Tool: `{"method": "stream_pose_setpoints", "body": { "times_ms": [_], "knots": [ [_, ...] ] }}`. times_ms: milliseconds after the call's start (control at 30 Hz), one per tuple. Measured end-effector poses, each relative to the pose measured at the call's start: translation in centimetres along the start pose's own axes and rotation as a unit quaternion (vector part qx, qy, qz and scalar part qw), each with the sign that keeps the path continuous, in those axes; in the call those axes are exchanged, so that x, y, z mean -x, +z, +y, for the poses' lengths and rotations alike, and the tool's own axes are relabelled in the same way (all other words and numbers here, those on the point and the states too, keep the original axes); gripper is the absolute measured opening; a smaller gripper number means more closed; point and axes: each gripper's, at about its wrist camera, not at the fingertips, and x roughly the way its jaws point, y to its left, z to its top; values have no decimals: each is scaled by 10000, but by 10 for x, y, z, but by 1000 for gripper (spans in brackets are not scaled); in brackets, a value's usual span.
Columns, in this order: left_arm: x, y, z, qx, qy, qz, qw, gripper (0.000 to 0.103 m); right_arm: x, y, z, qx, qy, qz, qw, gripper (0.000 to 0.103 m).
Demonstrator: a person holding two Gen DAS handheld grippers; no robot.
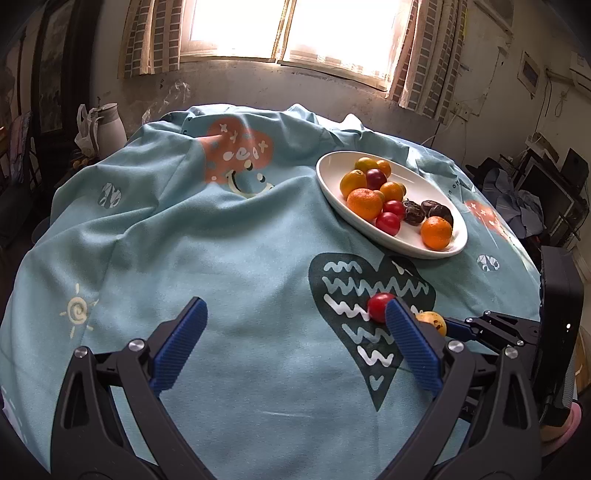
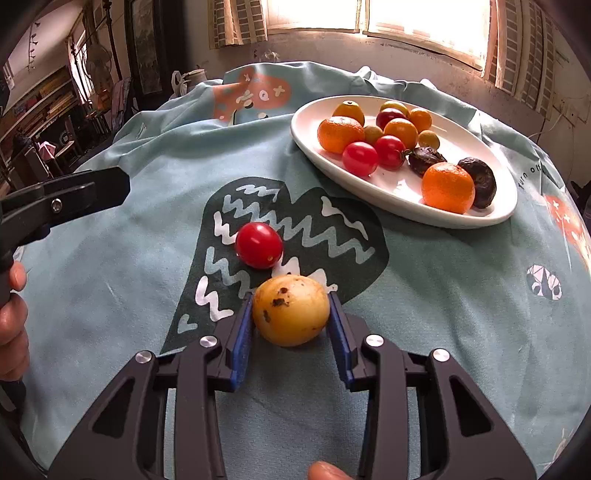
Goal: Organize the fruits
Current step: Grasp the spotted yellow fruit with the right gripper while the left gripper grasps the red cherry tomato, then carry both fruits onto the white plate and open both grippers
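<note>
Right gripper (image 2: 291,314): I see its blue pads (image 2: 242,339) closed against both sides of the yellow fruit (image 2: 291,309), which sits between them just over the cloth; whether it touches the cloth I cannot tell.
Yellow fruit: pale yellow, with dark brown specks, at the lower edge of the dark heart print (image 2: 291,218).
Left gripper (image 1: 295,314): my view shows its jaws spread wide, nothing between them, above the blue cloth (image 1: 221,258).
Tomato (image 2: 259,245): one red tomato lies loose on the heart print, just beyond the yellow fruit and close to it; from the left wrist it shows partly behind the left gripper's right pad (image 1: 410,343).
Plate (image 2: 491,218): white, oval, on the cloth beyond the heart and to the right, well apart from both grippers.
On the plate: oranges (image 2: 447,187), red tomatoes (image 2: 360,158), small yellow-orange fruits and two dark wrinkled ones (image 2: 480,181).
Background: a bright window (image 1: 295,29) with curtains behind the table.
</note>
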Motion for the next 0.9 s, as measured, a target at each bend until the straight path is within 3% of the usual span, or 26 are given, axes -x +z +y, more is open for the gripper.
{"method": "stream_pose_setpoints", "body": {
  "times_ms": [167,333,533,633,900],
  "knots": [
    [-8,-4,-1,-68,15,94,9999,99,19,0,-19,-413,218,-191,9987,39],
    [-24,-11,-26,-636,-277,280,9972,97,45,-2,-51,-935,188,-512,9941,39],
    [-57,-13,-68,-1306,-552,664,9877,73,58,-5,-74,-1278,128,-616,9898,38],
    [-72,-13,-81,-1504,-448,762,9847,60,58,-5,-79,-1357,125,-594,9889,38],
    [-90,-8,-86,-1447,-414,816,9852,52,61,-5,-78,-1345,152,-606,9889,38]
  ]
}}
